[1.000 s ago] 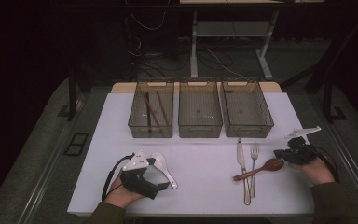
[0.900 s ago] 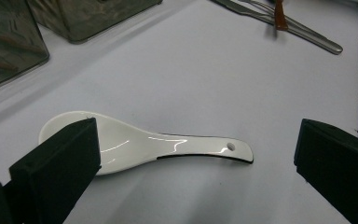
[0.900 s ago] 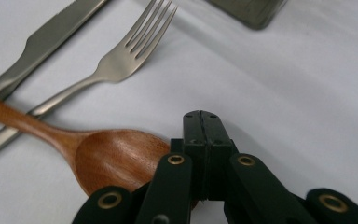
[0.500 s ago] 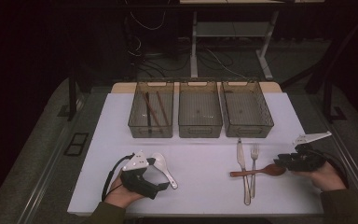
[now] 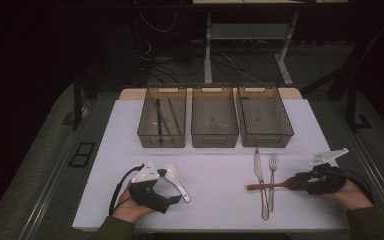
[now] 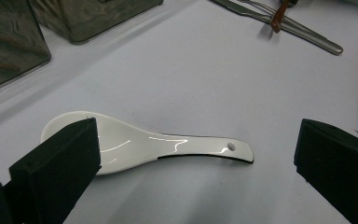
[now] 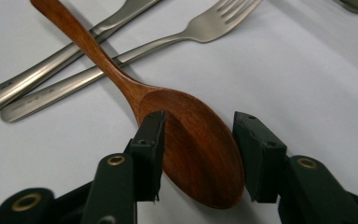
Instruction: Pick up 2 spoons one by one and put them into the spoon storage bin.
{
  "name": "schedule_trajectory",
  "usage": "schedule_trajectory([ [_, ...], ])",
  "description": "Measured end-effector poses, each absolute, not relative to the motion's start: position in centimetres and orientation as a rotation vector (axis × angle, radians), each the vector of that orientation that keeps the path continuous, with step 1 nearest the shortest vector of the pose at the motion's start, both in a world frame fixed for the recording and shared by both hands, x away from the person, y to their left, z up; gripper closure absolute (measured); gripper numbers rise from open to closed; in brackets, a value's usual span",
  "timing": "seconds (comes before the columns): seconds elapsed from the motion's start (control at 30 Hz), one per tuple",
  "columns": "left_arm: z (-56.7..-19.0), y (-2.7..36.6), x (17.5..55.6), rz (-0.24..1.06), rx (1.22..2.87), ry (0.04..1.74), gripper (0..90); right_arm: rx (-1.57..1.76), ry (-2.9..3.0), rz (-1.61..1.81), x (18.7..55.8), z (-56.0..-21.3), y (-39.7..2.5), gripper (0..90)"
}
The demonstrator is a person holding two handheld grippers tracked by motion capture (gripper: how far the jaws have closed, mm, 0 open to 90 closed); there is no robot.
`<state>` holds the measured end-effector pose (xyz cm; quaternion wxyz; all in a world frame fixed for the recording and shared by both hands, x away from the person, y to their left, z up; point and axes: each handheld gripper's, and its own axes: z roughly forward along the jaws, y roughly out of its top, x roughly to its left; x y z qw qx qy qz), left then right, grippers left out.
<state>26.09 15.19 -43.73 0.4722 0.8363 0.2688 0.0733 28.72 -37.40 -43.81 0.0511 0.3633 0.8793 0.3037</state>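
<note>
Standing at the far side of the white table, three bins carry no readable writing. Near right, the right gripper closes on the wooden spoon. Near left, the left gripper, jaws wide apart, straddles the white spoon.

Black claws with brass rivets, grey three-cornered plates, black cables, olive sleeves.

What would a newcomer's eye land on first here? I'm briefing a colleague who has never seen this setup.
Probably the wooden spoon at the table's right, its bowl between the jaws of the right gripper and its handle lying across a knife and fork. Next, the white ceramic spoon at the left, lying before the open left gripper. Behind stand three clear bins, the left bin holding brown sticks.
</note>
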Motion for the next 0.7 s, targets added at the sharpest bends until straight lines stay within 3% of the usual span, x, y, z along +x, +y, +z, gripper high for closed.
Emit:
schedule_trajectory([
  [0.43, -43.71, 15.14, 26.08, 0.180, 2.048, 0.657, 0.0, 1.005, 2.774, 1.038, 28.58, -43.40, -38.03, 82.4],
  [0.7, -43.72, 15.22, 26.11, 0.179, 2.046, 0.658, 0.0, 0.989, 2.774, 1.066, 28.64, -43.28, -37.80, 83.8],
])
